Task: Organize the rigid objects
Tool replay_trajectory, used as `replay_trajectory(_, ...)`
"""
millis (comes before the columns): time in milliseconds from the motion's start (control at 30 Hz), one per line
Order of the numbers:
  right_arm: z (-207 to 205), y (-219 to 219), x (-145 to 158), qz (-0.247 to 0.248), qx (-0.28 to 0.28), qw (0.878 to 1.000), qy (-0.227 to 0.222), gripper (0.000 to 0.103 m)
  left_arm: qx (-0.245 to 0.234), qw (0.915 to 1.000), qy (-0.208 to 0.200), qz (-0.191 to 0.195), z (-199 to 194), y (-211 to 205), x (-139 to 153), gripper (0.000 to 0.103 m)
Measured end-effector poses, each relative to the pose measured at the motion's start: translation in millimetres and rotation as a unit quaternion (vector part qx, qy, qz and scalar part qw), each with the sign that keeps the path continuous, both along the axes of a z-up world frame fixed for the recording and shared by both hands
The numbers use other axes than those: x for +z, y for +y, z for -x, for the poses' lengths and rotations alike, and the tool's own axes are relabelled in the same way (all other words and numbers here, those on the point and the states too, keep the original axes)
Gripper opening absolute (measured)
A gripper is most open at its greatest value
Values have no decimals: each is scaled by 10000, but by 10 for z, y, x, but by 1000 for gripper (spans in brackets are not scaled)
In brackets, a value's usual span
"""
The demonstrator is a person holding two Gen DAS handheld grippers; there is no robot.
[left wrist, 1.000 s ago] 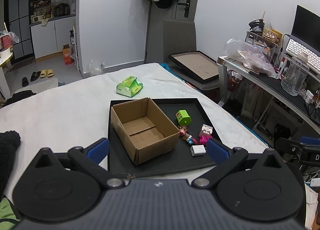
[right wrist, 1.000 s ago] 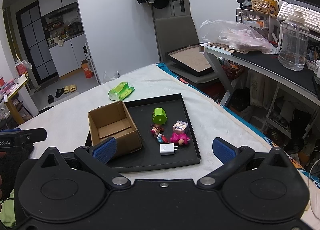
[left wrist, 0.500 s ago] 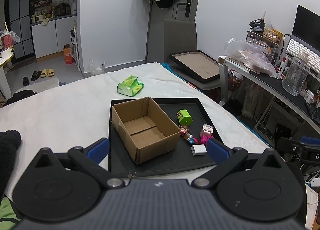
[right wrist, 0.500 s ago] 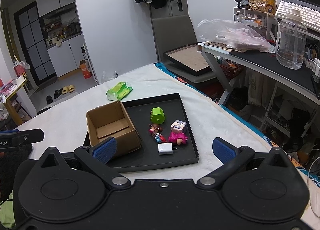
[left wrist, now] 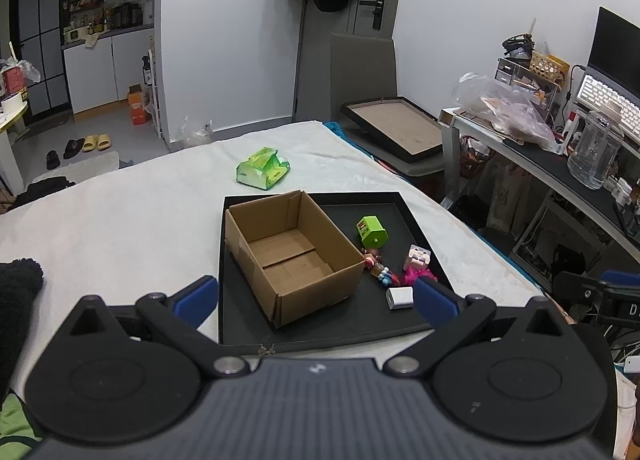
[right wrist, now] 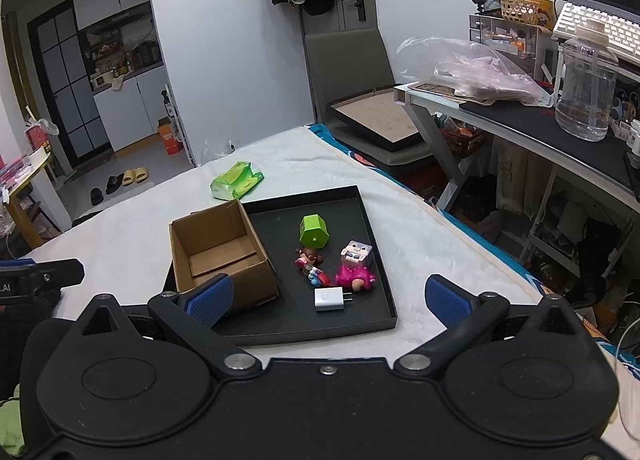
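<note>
Both the left hand-held gripper [left wrist: 316, 298] and the right hand-held gripper [right wrist: 328, 296] hang released, grasping nothing; ahead of them the tray [right wrist: 372, 220] carries a box [right wrist: 222, 252], toys [right wrist: 354, 264] and a charger [right wrist: 330, 299].

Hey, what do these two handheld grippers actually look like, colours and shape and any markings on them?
Both are matte black plastic. The left gripper and right gripper each have two round housings, angled link arms with silver pivot bolts, and textured blue finger pads. The left one has a ribbed grey centre panel. White lettering shows on each gripper's side, only partly readable.
</note>
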State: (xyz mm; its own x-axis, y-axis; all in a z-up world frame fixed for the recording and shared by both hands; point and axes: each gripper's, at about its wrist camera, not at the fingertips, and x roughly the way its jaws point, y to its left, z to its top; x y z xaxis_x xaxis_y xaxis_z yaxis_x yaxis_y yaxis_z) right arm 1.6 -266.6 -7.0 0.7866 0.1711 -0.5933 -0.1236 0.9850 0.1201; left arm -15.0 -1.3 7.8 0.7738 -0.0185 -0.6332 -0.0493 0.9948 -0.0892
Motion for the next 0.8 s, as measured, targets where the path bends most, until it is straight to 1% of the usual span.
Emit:
replay_trajectory(233, -141, -44, -105, -148, -35, 9998, 145, 103, 68, 10000, 72, 13, -123, 54, -85, 103)
replay_trajectory(567, -401, -40, -310, 6, -82, 9994, 348, 103, 203, 9993, 326, 50, -356, 158, -284, 103)
replay_trajectory(800, -608, -56, -446, -69, -75, 9986, 515, 103, 311, 9980, 544, 83, -550, 239, -433, 103)
